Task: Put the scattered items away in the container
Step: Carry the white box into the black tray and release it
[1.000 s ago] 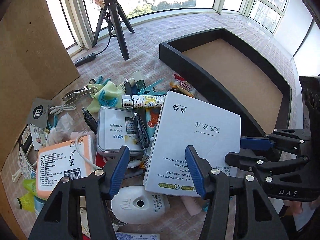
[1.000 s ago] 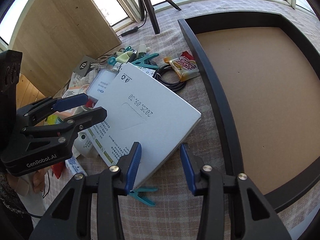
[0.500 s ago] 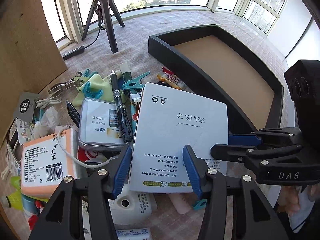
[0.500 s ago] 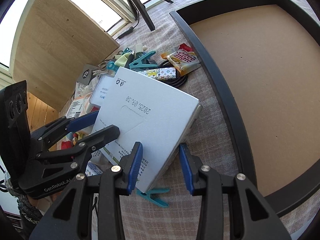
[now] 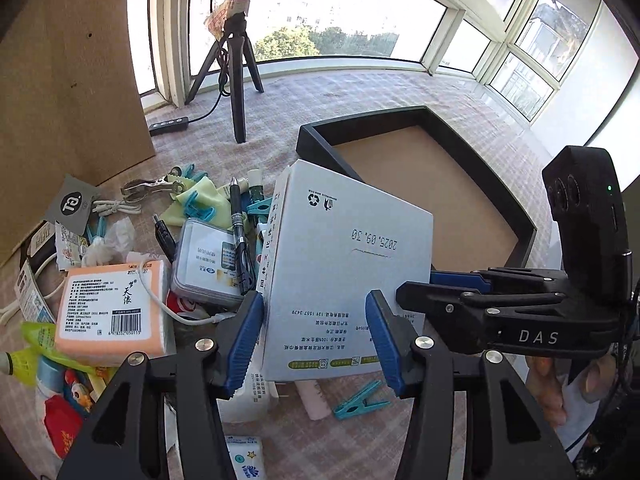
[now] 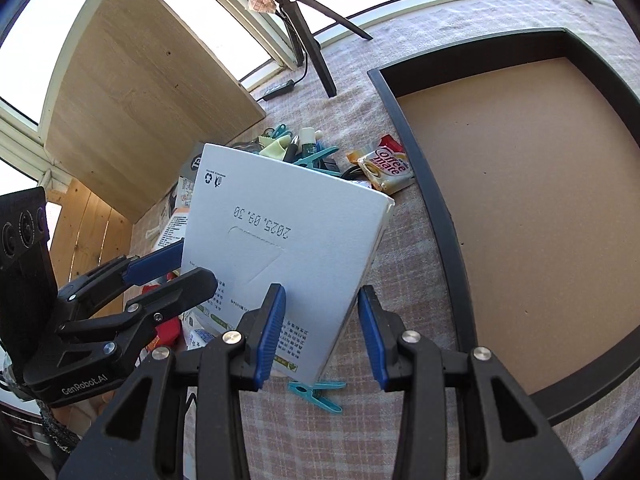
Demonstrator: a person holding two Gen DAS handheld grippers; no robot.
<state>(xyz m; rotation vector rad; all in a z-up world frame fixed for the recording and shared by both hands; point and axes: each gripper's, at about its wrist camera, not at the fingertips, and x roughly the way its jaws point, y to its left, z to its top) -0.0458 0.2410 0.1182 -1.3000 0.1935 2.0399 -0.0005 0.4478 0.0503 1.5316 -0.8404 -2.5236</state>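
White box (image 5: 344,264) now hangs tilted above the clutter, lifted off the pile it lay on a second ago, its far edge at 12 o'clock raised. Left gripper (image 5: 316,336) clamps its near edge; right gripper (image 6: 322,326) pinches its corner from 3 o'clock. Checked cloth (image 5: 360,100) covers the surface below bay windows (image 5: 520,32). Black tray (image 6: 440,220), brown-floored and holding nothing, sits at 2 o'clock. Orange tissue pack (image 5: 112,312) lies at 9 o'clock, teal clothespin (image 6: 316,394) beneath.
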